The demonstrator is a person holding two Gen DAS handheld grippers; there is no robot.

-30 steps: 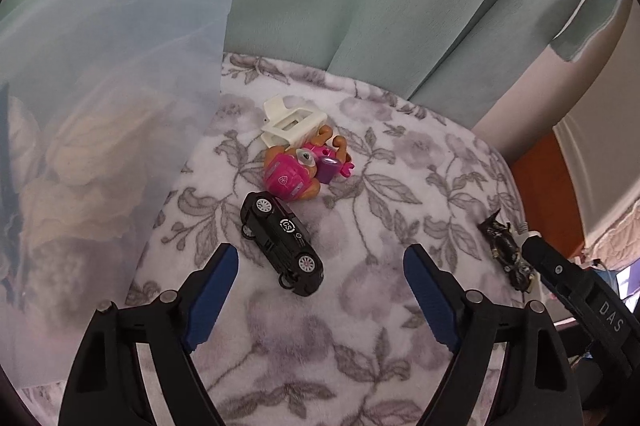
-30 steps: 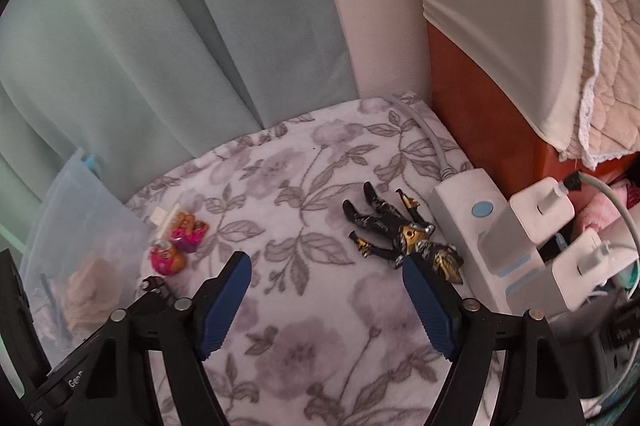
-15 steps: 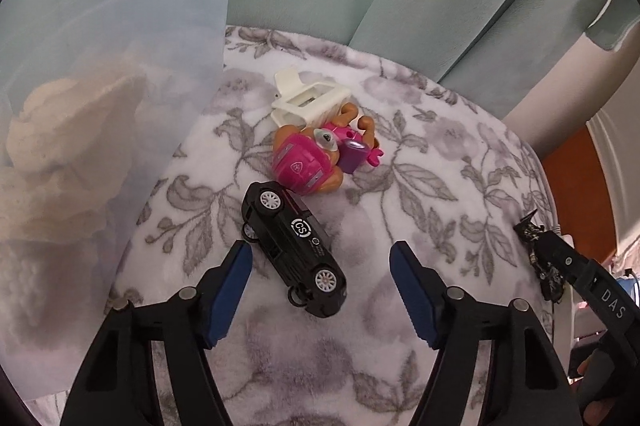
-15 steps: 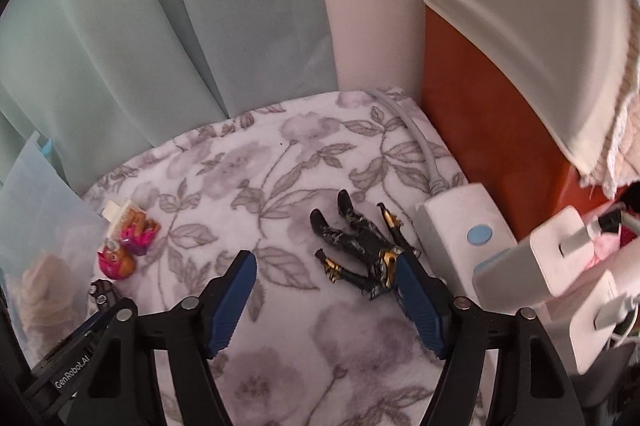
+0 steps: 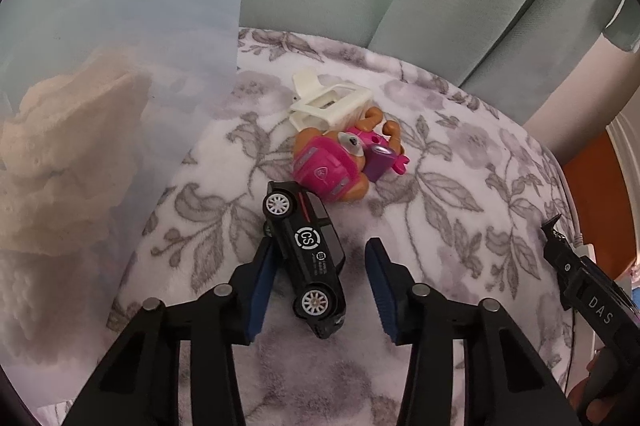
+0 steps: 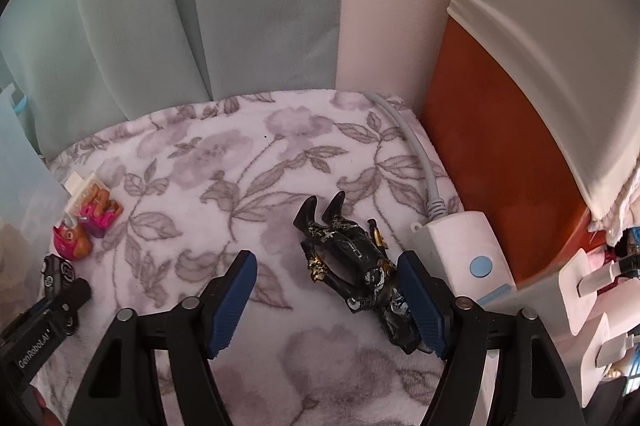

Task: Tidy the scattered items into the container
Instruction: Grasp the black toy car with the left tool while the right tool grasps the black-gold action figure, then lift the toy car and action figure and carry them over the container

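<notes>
In the left wrist view, the left gripper (image 5: 320, 278) has its blue pads spread apart around a black toy car (image 5: 306, 258) lying on its side at the centre of the frame on a floral blanket (image 5: 460, 186); the left pad looks to touch the car's roof side, while the right pad stands clear of it. The car looks light, rigid and glossy, so it may slip; its flat flanks between the wheels seem the best hold. Just beyond it lie a pink pup figure (image 5: 340, 166) and a white plastic piece (image 5: 328, 104). The translucent container (image 5: 120, 106) fills the left of the frame, its contents a blurry beige mass. In the right wrist view, the right gripper (image 6: 326, 302) is likewise agape, its right pad against a black-and-gold action figure (image 6: 356, 266) lying right of centre, beside a white power strip (image 6: 472, 258). The figure seems stiff, thin-limbed and fragile; its torso is the safest grip. Its head is hidden behind the pad.
</notes>
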